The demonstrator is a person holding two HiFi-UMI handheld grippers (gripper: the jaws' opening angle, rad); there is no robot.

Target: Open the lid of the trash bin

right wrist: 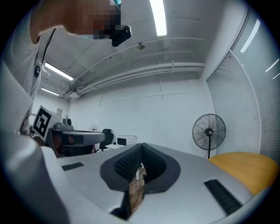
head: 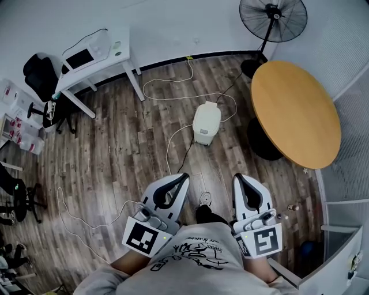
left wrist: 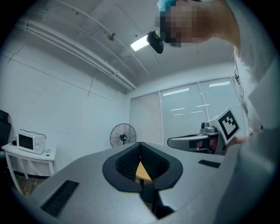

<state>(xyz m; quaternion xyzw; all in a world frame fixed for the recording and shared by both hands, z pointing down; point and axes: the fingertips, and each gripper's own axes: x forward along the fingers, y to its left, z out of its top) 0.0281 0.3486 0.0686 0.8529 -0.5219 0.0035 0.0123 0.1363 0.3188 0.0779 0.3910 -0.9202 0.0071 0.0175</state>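
The grey left gripper (head: 183, 178) and grey right gripper (head: 237, 180) were held level, side by side close to the person's body, both w/ jaws pressed together on nothing. Ahead, well apart from them, the small white rounded plastic trash bin (head: 206, 122) stood upright on the dark wood-plank floor (head: 127, 155), lid down. To its right was a round wooden table (head: 294, 112); farther back, a black pedestal fan (head: 273, 20).

A round wooden tabletop (head: 294, 112) is seen at 2 o'clock in the head view, with a black pedestal fan (head: 273, 17) beyond it at 1 o'clock. A white table (head: 112, 62) carrying a microwave (head: 81, 57) is placed at 10 o'clock, with a black office chair (head: 39, 75) just beside it. 1 white cable (head: 147, 83) is looped across the wooden floor (head: 115, 155).
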